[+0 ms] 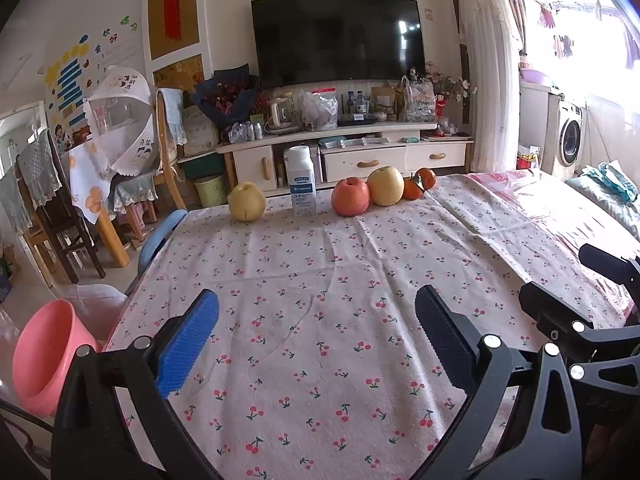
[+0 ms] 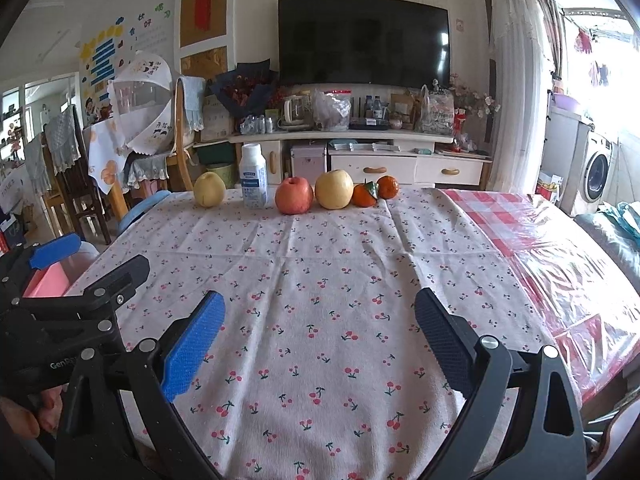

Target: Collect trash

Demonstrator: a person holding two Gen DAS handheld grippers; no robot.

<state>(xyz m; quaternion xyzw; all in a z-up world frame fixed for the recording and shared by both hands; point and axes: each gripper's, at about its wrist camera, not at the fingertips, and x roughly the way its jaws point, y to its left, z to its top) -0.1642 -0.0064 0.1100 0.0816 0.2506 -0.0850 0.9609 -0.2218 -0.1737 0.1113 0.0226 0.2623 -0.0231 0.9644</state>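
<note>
Along the counter's [image 1: 320, 280] far edge a white bottle [image 1: 302, 182] stands between a pear [image 1: 247, 201] and an apple [image 1: 350, 196]; left claw [image 1: 316, 344] and right claw [image 2: 320, 344] hover wide open, empty

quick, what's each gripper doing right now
Left gripper: open, holding nothing, above the tablecloth.
Right gripper: open, holding nothing.

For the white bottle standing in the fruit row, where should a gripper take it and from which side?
Probably around the straight body of the white bottle, below the cap, coming level from the near table edge. It stands upright, with a pear and a red apple apart on either side, so open jaws could likely straddle it.
</note>
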